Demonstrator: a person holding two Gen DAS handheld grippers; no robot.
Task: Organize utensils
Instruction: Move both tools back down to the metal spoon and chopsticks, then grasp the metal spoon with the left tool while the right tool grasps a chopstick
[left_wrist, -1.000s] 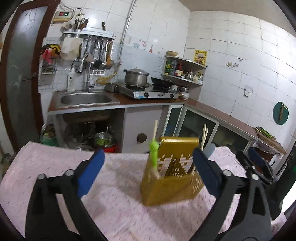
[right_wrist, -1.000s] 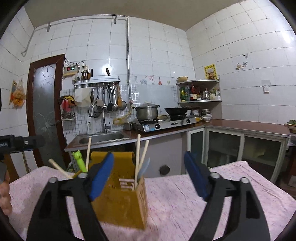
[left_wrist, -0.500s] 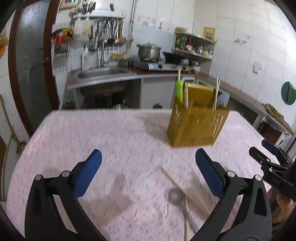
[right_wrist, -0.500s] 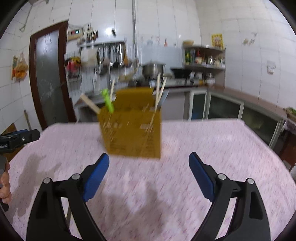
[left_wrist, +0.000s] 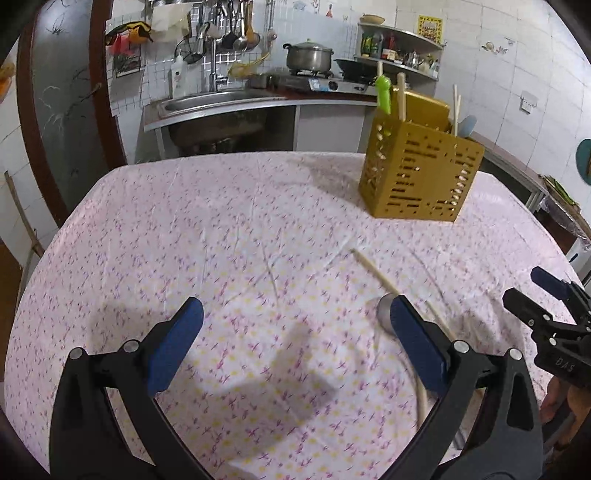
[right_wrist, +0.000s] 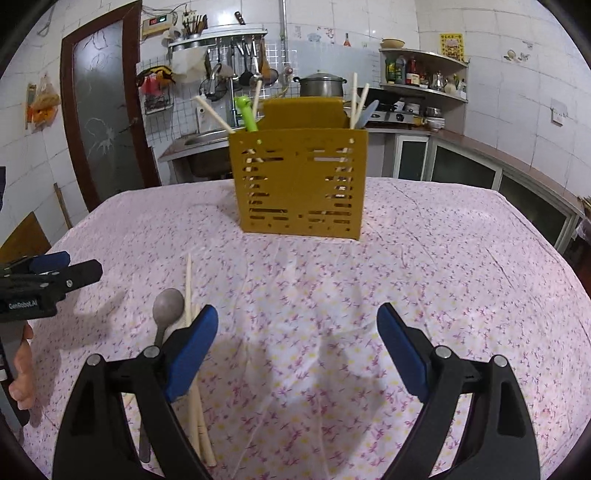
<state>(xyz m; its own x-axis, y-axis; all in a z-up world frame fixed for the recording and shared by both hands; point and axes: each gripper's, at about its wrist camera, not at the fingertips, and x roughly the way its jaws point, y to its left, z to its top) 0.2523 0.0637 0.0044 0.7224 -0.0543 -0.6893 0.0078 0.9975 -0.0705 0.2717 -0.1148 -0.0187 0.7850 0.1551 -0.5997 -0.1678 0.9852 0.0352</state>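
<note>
Left gripper (left_wrist: 291, 332), blue-padded: jaws wide, empty, above pink floral tablecloth (left_wrist: 221, 229). Right gripper (right_wrist: 297, 338): jaws wide, empty. Grey metal spoon (right_wrist: 168, 306) and pale wooden chopsticks (right_wrist: 189, 284) lie on cloth just beside right gripper's left finger. Mustard-yellow perforated plastic utensil holder (right_wrist: 301, 184) stands upright near table's far edge, well beyond both grippers.
</note>
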